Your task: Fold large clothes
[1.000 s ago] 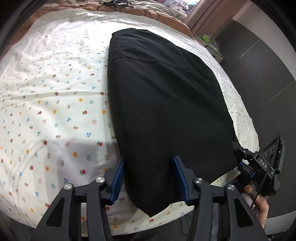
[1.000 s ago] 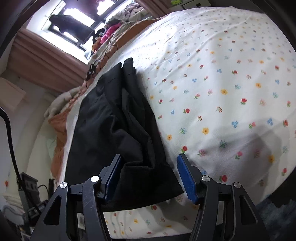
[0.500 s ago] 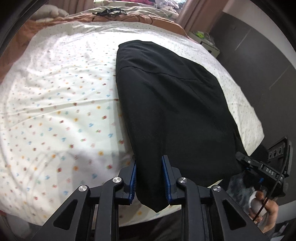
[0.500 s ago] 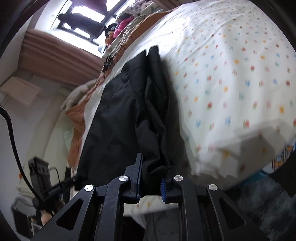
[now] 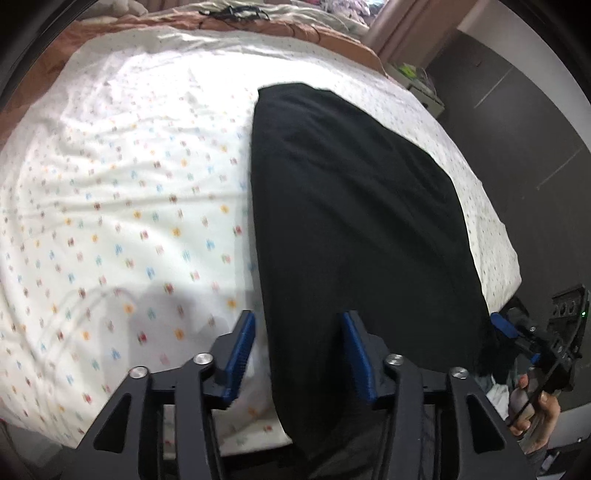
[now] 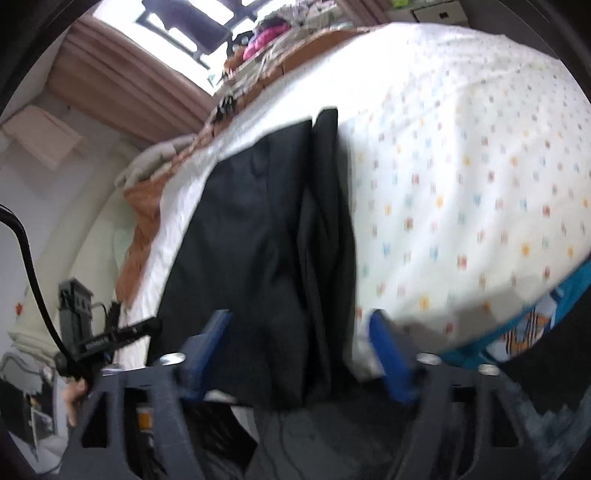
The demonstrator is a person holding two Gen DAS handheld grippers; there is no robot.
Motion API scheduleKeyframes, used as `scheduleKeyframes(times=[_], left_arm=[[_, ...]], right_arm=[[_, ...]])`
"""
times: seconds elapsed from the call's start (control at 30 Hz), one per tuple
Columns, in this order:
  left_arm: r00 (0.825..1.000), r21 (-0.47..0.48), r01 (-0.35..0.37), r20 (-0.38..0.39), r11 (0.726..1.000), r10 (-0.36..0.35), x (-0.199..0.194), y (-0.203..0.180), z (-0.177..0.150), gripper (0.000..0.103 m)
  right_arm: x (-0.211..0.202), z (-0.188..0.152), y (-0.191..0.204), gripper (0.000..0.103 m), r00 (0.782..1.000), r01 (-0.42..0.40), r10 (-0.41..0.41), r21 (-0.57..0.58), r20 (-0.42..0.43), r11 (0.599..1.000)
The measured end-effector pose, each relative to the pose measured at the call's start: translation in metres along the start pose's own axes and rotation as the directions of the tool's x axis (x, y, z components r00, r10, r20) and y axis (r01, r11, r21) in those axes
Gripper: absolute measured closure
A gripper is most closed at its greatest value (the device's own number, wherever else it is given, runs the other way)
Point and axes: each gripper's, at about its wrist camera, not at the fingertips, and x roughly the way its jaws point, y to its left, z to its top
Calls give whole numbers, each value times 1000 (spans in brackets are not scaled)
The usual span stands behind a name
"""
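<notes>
Nearby, black garment (image 5: 354, 229) on floral sheet (image 5: 122, 206); brown blanket (image 5: 155, 26) beyond.

- The right gripper (image 6: 301, 354) has just been opening; its blue pads (image 6: 386, 350) stand wide apart, clear of the cloth
- The black garment (image 6: 258, 240) lies lengthwise on the flowered bedsheet (image 6: 461, 166); its near end sits between the jaws, over the bed's edge
- The left gripper (image 6: 110, 332) shows at far left, beside the garment's left edge; a hand (image 6: 74, 400) grips its handle
- Blur softens everything
</notes>
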Motion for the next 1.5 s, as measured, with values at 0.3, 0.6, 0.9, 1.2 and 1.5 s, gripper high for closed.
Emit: scheduleKeyframes(times=[0.3, 0.6, 0.9, 1.2, 1.5], left_arm=[[1000, -30, -5, 12, 1000, 6, 16, 11, 41, 47], [1000, -52, 15, 0, 999, -15, 44, 16, 79, 47], [999, -76, 45, -3, 996, -46, 72, 22, 110, 47], [998, -93, 60, 11, 994, -59, 90, 27, 136, 47], [996, -112, 83, 34, 990, -80, 96, 28, 144, 60]], right_arm=[[35, 45, -16, 21, 998, -45, 47, 37, -36, 998], [90, 81, -32, 21, 988, -82, 93, 92, -126, 992], [131, 106, -32, 30, 972, -152, 170, 119, -164, 981], [160, 128, -28, 45, 958, -185, 211, 142, -193, 972], [171, 134, -28, 75, 944, -200, 233, 157, -232, 967]])
